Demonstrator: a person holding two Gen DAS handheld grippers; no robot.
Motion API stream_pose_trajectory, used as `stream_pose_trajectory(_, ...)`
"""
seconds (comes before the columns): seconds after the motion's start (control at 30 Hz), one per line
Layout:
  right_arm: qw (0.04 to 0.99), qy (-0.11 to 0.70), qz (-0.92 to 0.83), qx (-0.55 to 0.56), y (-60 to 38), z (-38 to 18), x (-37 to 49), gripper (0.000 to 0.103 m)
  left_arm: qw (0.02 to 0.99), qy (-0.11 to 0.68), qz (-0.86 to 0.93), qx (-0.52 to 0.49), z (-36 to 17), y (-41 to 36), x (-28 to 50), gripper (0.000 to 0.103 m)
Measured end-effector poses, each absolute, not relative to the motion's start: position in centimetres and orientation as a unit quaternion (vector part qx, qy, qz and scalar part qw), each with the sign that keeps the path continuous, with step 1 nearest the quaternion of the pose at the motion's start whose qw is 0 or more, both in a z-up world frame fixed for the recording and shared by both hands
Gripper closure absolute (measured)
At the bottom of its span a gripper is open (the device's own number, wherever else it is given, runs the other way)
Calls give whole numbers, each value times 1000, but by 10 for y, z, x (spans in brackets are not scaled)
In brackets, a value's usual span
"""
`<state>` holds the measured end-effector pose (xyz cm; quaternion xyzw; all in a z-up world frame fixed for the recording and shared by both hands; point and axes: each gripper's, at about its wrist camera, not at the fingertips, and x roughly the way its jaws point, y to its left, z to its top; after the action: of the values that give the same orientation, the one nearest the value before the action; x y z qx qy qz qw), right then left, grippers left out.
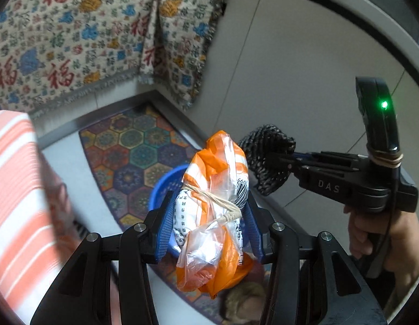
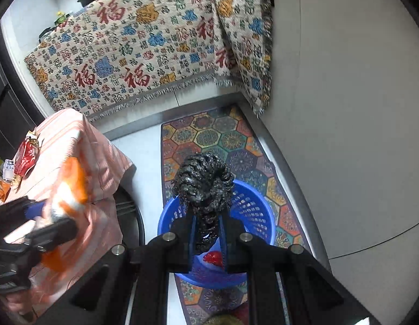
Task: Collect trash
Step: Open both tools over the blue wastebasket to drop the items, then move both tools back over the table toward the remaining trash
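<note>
Orange-white plastic bag (image 1: 213,211), light, crinkly, pinched midway in left hand-held gripper (image 1: 209,216); right hand-held gripper (image 2: 208,233) clamps soft black mesh wad (image 2: 204,187) above blue basket (image 2: 252,205)

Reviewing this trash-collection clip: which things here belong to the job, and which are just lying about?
Job:
left gripper, shut on orange-and-white plastic bag
right gripper, shut on black mesh wad
blue basket

Lying about:
patterned throw
hexagon rug
striped cloth
</note>
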<state>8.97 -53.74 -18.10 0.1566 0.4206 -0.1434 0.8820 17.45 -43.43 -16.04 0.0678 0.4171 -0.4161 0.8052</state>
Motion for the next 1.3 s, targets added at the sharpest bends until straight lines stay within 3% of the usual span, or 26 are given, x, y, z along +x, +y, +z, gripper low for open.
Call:
stream_pose_trajectory(0.4, 863, 443, -145, 192, -566, -214, 106, 86, 795, 438, -411, 84, -202, -477, 200, 51)
stream_pose_trajectory(0.47, 862, 445, -145, 194, -569, -217, 109, 80, 792, 441, -414, 84, -207, -483, 204, 47)
stream_pose_trajectory(0.5, 861, 447, -144, 195, -571, -219, 112, 77, 789, 443, -419, 82, -210, -487, 207, 39)
stream_pose_trajectory(0.57, 860, 447, -144, 198, -573, -221, 115, 61, 790, 440, -420, 80, -213, -490, 209, 29)
stream_pose_trajectory(0.7, 861, 446, -142, 197, -572, -220, 120, 56, 797, 441, -407, 66, -212, -486, 216, 20)
stream_pose_trajectory(0.93, 867, 437, -152, 183, -565, -209, 122, 46, 814, 436, -382, 43, -196, -460, 219, 18)
stream_pose_trajectory(1.3, 902, 378, -162, 128, -524, -170, 116, 42, 842, 401, -360, 27, -125, -374, 185, 14)
